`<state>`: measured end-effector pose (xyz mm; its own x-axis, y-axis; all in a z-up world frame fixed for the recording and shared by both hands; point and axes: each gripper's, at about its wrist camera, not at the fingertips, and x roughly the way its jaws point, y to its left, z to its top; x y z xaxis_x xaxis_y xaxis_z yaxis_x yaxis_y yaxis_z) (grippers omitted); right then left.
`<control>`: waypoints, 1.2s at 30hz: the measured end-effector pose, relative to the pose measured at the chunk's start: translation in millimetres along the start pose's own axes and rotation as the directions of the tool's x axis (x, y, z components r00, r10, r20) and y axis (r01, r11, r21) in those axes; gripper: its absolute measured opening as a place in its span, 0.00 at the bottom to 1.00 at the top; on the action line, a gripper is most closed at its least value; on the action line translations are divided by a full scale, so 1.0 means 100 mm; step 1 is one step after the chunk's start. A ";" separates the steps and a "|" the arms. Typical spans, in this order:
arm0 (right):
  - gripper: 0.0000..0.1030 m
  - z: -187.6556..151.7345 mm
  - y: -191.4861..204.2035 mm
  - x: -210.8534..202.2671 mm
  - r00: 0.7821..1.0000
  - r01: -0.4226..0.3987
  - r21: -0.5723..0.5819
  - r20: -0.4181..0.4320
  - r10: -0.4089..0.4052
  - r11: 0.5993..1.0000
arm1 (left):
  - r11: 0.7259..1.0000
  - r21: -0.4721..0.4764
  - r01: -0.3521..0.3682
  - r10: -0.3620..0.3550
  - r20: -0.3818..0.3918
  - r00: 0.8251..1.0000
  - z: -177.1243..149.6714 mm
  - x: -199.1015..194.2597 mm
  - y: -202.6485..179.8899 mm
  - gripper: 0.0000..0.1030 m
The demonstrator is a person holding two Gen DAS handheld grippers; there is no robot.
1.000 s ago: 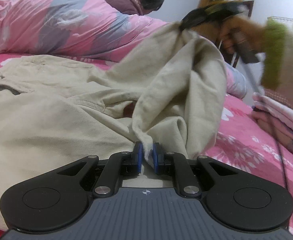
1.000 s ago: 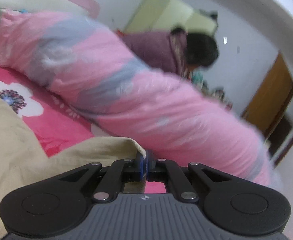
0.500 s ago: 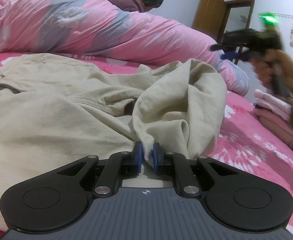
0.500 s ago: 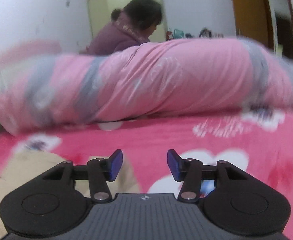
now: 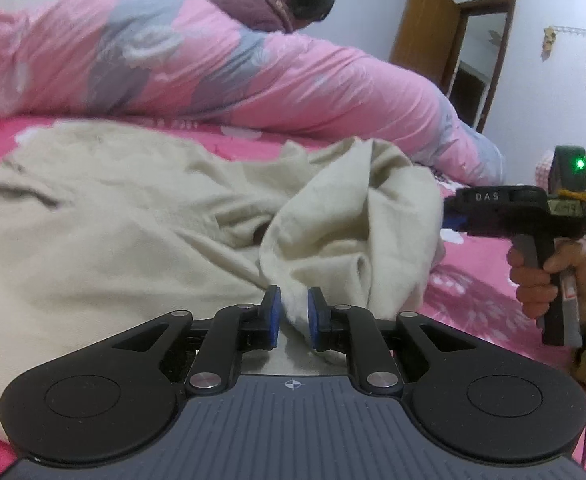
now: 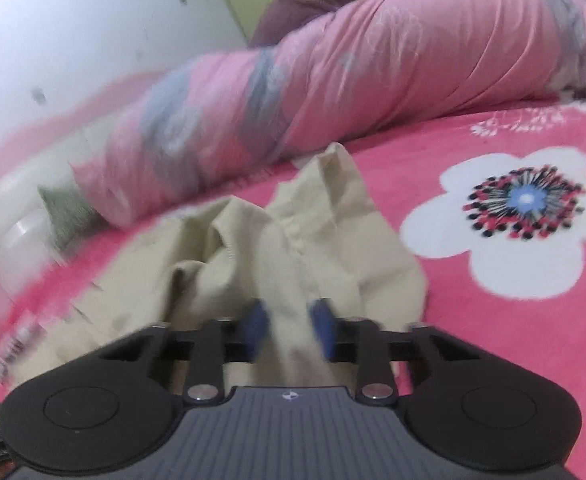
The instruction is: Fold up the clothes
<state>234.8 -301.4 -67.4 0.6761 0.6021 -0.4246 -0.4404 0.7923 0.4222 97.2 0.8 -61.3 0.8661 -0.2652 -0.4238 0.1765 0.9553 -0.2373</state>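
A beige garment (image 5: 105,216) lies spread over the pink floral bed, its right part heaped in folds (image 5: 357,208). My left gripper (image 5: 291,314) sits low at the near edge, shut on a fold of that cloth. In the left wrist view my right gripper (image 5: 449,220) is held by a hand (image 5: 533,276) at the heap's right edge. In its own view the right gripper (image 6: 289,322) has its jaws closing, and a bunched ridge of the beige garment (image 6: 293,240) fills the gap between the blue pads.
A long pink and grey rolled quilt (image 5: 213,64) lies across the back of the bed. A person in a purple jacket (image 5: 265,4) is behind it. A brown door (image 5: 425,36) stands at the back right. Pink bedsheet (image 6: 493,220) lies bare right of the garment.
The right gripper let go of the raised garment corner, which dropped into a heap. It swung down to the right, opened, and now closes on the heap's edge. The left gripper stayed put.
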 end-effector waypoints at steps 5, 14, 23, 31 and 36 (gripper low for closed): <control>0.07 -0.21 0.23 -0.30 0.994 -0.101 -0.097 0.040 0.106 0.990 | 0.999 0.016 0.045 -0.046 0.065 0.997 0.38 -0.06 -0.18 0.33; 0.07 -0.65 0.82 -0.72 0.992 -0.031 -0.392 0.104 0.078 0.919 | 0.981 0.055 0.187 -0.187 -0.010 0.982 0.70 0.42 -0.83 0.65; 0.09 -0.76 0.82 -0.94 0.993 -0.023 -0.412 0.097 0.069 0.911 | 0.991 -0.019 0.134 -0.134 -0.043 0.990 0.46 0.59 -0.89 0.21; 0.52 -0.35 0.12 -0.77 0.976 -0.196 0.090 0.112 0.186 0.976 | 0.969 0.015 0.246 -0.246 0.014 0.969 0.25 0.28 -0.89 0.18; 0.25 -0.44 -0.02 -0.51 0.954 -0.300 0.247 0.062 0.293 0.922 | 0.972 -0.025 0.235 -0.234 0.028 0.972 0.20 0.26 -0.78 0.17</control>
<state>174.9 -329.5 -81.4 0.5527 0.8007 -0.2312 -0.4625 0.5255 0.7141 115.1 -78.2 -35.8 0.8135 -0.4775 -0.3320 0.3628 0.8628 -0.3520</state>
